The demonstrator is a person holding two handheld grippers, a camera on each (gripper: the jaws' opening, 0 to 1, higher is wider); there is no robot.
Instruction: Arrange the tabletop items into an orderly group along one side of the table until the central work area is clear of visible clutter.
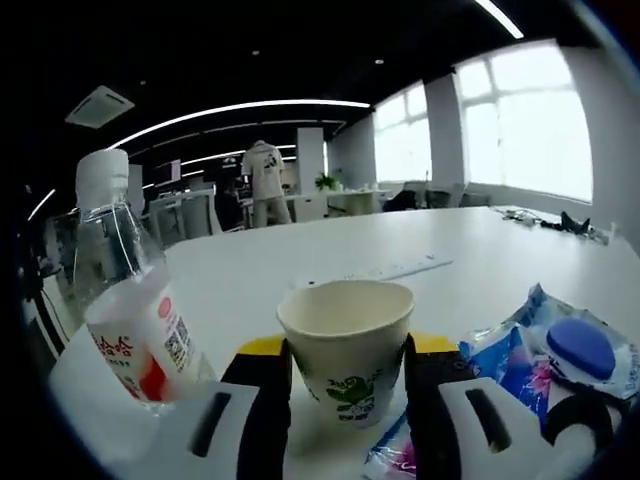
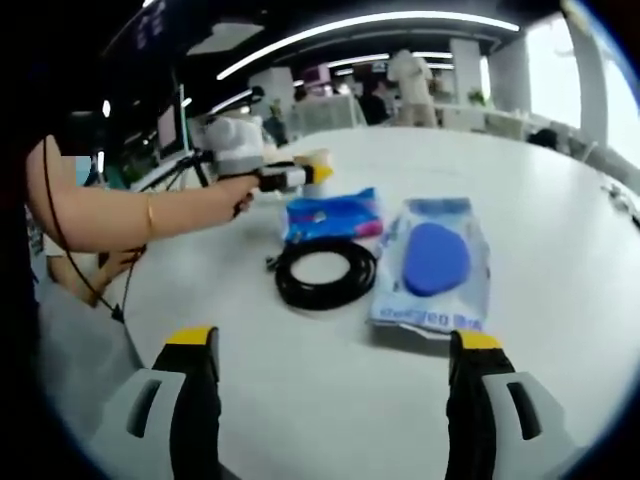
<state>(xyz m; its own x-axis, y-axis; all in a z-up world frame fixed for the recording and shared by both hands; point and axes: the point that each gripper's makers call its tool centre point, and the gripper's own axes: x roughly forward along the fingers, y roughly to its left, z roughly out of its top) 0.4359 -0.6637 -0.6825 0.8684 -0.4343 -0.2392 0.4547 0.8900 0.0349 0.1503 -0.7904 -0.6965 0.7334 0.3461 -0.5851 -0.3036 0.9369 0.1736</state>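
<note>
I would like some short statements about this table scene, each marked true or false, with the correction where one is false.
1. The left gripper has a paper cup between its jaws. True.
2. The paper cup lies on its side. False: it stands upright, open end up.
3. A water bottle with a white cap stands beside the cup. True.
4. The right gripper is closed on the black cable. False: its jaws are wide apart with only bare table between them, and the coiled cable lies farther ahead.
5. The wipes pack with the blue lid lies flat beside the cable coil. True.
</note>
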